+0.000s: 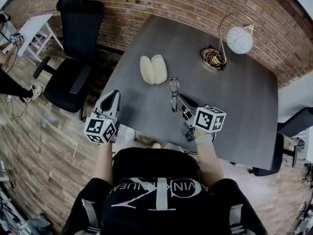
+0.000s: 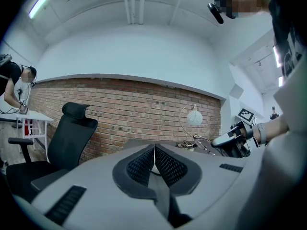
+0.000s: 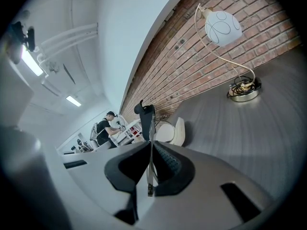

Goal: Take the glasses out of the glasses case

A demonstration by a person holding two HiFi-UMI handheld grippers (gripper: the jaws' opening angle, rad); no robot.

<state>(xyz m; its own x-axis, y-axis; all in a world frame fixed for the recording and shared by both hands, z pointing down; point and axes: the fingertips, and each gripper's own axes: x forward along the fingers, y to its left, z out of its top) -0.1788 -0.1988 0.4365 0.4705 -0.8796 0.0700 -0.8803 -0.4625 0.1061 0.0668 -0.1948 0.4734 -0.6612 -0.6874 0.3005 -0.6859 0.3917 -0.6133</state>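
The open cream glasses case [image 1: 153, 69] lies empty on the dark grey table [image 1: 234, 106]; the right gripper view shows the case [image 3: 171, 131] just beyond the jaws. The thin-framed glasses [image 1: 173, 93] are out of it, to its right and nearer me. My right gripper [image 1: 179, 101] is shut on one slim metal temple [image 3: 150, 176], which runs upright between its pads. My left gripper [image 1: 111, 101] hovers by the table's front-left edge, shut with nothing in it [image 2: 154, 150]. From the left gripper view, the right gripper [image 2: 230, 140] holds the glasses [image 2: 204, 143] just above the tabletop.
A gold gooseneck lamp [image 1: 238, 38] with a white globe stands at the table's back right, its base [image 1: 213, 58] holding coiled cable. A black office chair [image 1: 73, 48] stands left of the table. Another person works at a white desk [image 3: 105, 128] in the distance.
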